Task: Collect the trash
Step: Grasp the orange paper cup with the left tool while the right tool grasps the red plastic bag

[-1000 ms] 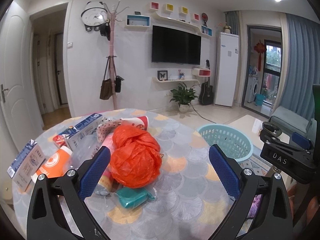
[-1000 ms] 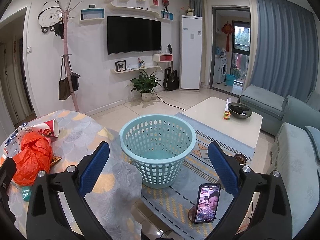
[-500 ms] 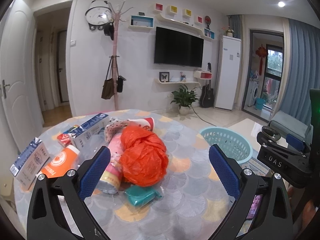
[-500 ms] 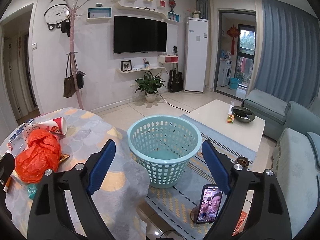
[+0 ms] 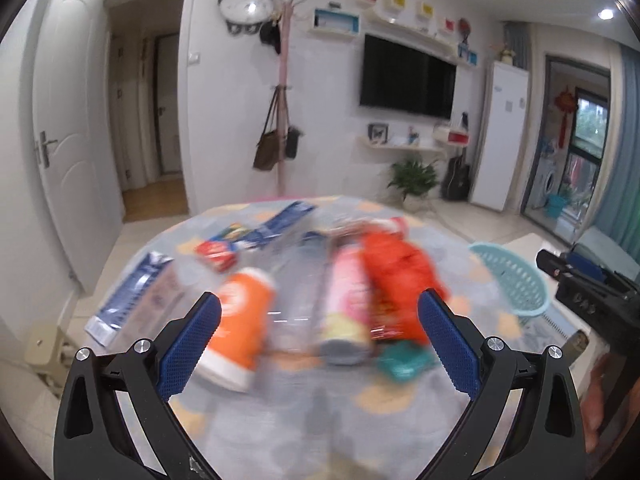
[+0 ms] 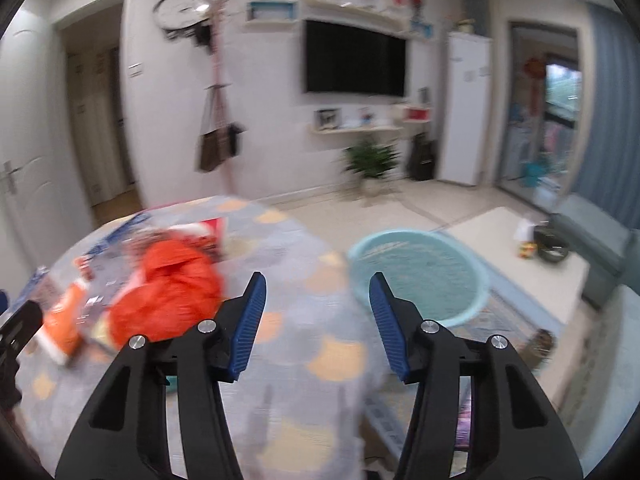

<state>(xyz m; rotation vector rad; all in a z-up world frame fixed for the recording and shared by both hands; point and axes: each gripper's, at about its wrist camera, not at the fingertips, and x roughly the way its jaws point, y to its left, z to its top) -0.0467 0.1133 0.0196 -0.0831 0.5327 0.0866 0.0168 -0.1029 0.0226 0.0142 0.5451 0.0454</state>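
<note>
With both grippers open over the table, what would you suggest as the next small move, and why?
Probably ease the left gripper forward and down onto the pink bottle, which lies between its open jaws. Nothing is held yet, the trash is piled on the table, and the teal basket waits beside it. The right gripper is also open, over bare tablecloth.

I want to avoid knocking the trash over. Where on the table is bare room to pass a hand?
Bare cloth lies on the table between the orange bag and the basket, and along the near edge. The far left is crowded: cartons, orange cup, pink bottle.
</note>
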